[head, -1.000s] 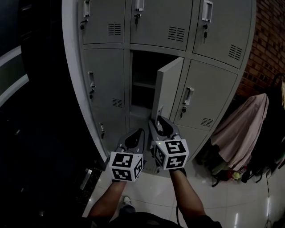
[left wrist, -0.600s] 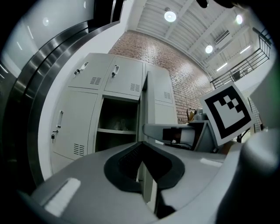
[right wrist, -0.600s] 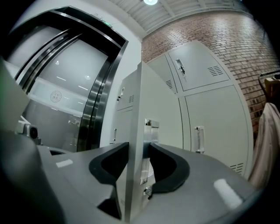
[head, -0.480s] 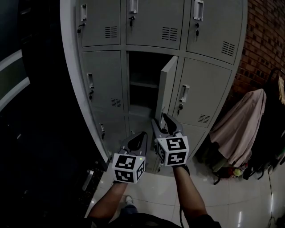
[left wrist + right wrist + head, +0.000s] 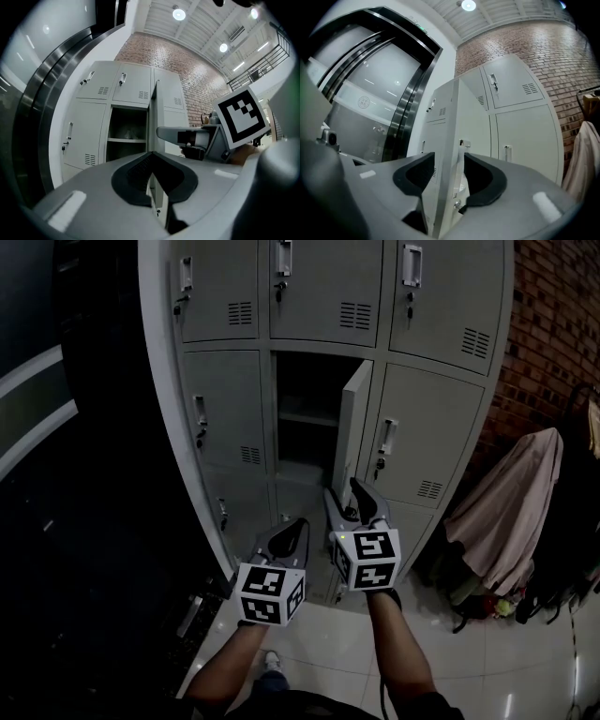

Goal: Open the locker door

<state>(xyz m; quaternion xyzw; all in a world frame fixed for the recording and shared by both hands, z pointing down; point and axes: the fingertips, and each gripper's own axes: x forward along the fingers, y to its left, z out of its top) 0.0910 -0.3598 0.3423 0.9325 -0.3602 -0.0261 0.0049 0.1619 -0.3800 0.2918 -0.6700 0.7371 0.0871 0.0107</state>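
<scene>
Locker door (image 5: 352, 423) of the middle compartment stands swung out to the right, edge-on to the person, leaving the dark compartment open. The right hand-held gripper (image 5: 343, 495) has its jaws spread on either side of the door's free edge low down. In the right gripper view the door (image 5: 447, 154) rises between the two dark pads, and a clear gap shows on its right side. Whether the left pad touches the panel cannot be told. The left hand-held gripper (image 5: 292, 526) hangs beside it and lower, free of the lockers. Its jaws are pressed together with nothing between them, as the left gripper view (image 5: 151, 176) shows.

A shelf (image 5: 305, 416) crosses the open compartment; what lies on it is too dim to make out. The lower lockers are hidden behind the grippers and their marker cubes.

The locker bank (image 5: 234, 427) is grey, its other doors closed. A brick wall (image 5: 553, 324) adjoins it on the right, where a pale garment (image 5: 511, 512) hangs over a heap of dark things on the tiled floor (image 5: 469, 662).
</scene>
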